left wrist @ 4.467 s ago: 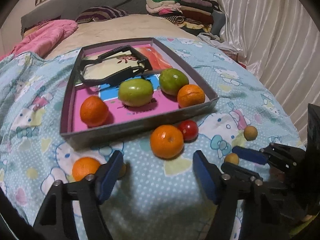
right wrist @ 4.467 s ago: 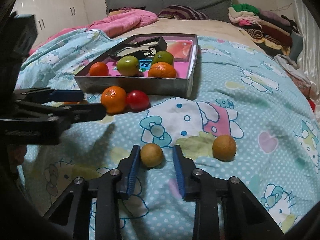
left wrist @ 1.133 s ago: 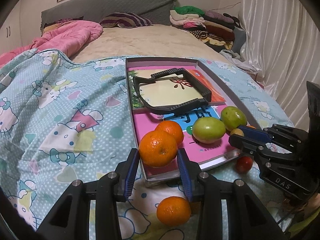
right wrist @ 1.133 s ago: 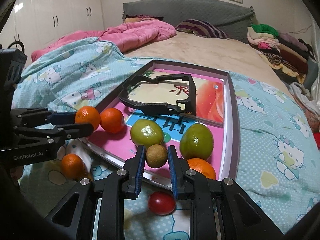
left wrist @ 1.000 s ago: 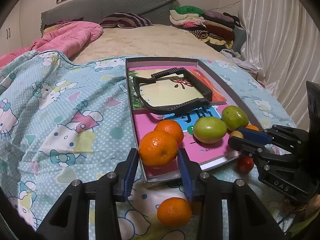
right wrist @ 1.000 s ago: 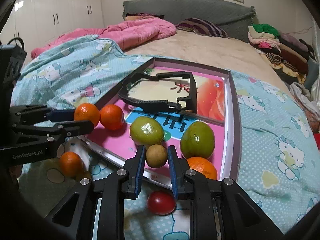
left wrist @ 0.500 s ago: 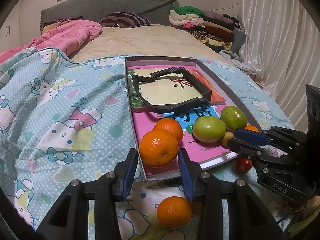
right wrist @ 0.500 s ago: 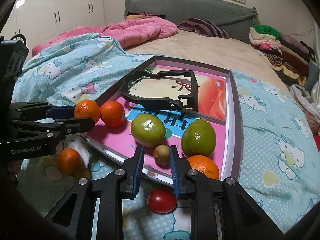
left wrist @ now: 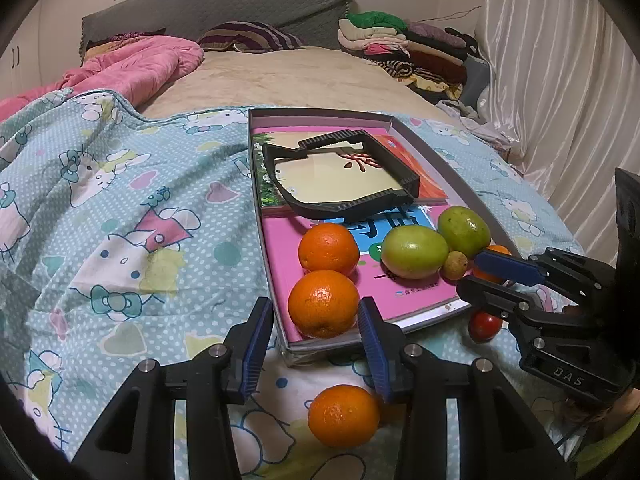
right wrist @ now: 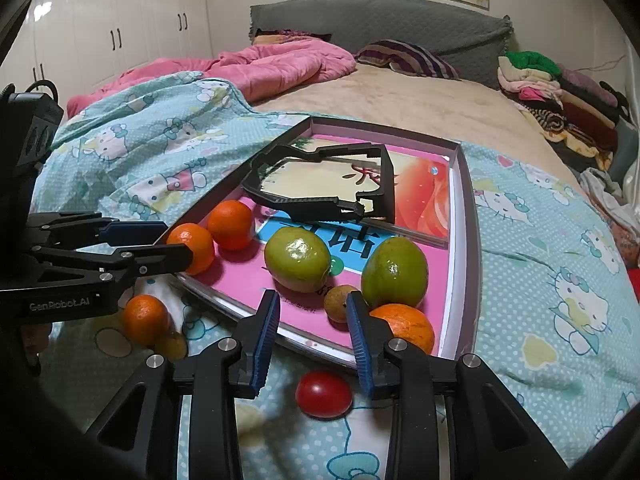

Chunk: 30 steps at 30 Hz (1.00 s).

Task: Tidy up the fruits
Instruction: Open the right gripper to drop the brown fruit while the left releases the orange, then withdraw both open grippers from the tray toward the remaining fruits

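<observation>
A grey-rimmed tray (left wrist: 320,114) with a pink floor lies on the patterned blanket. In its near corner rests an orange (left wrist: 323,304) between the fingers of my left gripper (left wrist: 316,304). The right pad touches it and the left pad stands slightly off. My right gripper (right wrist: 313,296) hangs over the tray's front edge, its jaws opening. A small brown longan (right wrist: 338,303) lies free on the tray floor by its right finger. The tray also holds two green fruits (right wrist: 298,260) (right wrist: 394,272) and two more oranges (right wrist: 231,224) (right wrist: 404,326).
On the blanket in front of the tray lie an orange (left wrist: 344,414), a red tomato (right wrist: 324,394) and a small yellowish fruit (right wrist: 172,344). A black plastic frame (left wrist: 340,184) fills the tray's far half. Folded clothes (left wrist: 404,48) and a pink quilt (left wrist: 132,68) lie beyond.
Both grippers brought fruit from the blanket to the tray. In the last second the right jaws spread and the longan dropped onto the tray floor. The left jaws eased apart a little.
</observation>
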{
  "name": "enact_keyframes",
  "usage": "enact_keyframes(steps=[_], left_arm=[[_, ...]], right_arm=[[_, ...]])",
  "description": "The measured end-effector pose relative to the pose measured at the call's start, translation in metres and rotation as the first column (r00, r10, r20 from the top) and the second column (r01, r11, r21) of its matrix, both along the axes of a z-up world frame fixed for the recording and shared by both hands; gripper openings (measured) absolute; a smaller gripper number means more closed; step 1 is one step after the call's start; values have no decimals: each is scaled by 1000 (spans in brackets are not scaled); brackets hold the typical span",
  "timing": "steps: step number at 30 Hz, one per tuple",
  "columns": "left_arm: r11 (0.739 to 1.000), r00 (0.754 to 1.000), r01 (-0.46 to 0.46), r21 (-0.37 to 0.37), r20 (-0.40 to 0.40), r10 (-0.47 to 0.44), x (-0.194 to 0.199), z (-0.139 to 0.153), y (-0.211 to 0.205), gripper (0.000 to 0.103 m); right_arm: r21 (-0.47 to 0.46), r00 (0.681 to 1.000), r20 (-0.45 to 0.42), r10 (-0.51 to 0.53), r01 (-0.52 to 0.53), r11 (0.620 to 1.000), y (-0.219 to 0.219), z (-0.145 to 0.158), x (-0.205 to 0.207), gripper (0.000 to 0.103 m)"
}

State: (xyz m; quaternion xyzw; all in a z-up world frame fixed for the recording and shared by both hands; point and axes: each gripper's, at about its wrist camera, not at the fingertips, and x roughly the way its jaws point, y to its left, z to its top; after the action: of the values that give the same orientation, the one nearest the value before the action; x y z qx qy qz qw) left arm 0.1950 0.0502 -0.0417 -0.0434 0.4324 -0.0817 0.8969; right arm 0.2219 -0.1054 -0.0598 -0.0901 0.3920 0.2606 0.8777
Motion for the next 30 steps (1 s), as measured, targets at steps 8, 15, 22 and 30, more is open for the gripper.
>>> enact_keyframes(steps=[8, 15, 22, 30], left_arm=[[1000, 1000, -2, -7, -2, 2, -1, 0, -1, 44], [1000, 1000, -3, -5, -3, 3, -3, 2, -1, 45], [1000, 1000, 0, -5, -1, -1, -5, 4, -3, 48], [999, 1000, 16, -29, 27, -15, -16, 17, -8, 55]], right_arm=[[28, 999, 40, -7, 6, 1000, -6, 12, -8, 46], [50, 997, 66, -28, 24, 998, -13, 18, -12, 52], [52, 997, 62, -35, 32, 998, -16, 17, -13, 57], [82, 997, 67, -50, 45, 996, -25, 21, -14, 65]])
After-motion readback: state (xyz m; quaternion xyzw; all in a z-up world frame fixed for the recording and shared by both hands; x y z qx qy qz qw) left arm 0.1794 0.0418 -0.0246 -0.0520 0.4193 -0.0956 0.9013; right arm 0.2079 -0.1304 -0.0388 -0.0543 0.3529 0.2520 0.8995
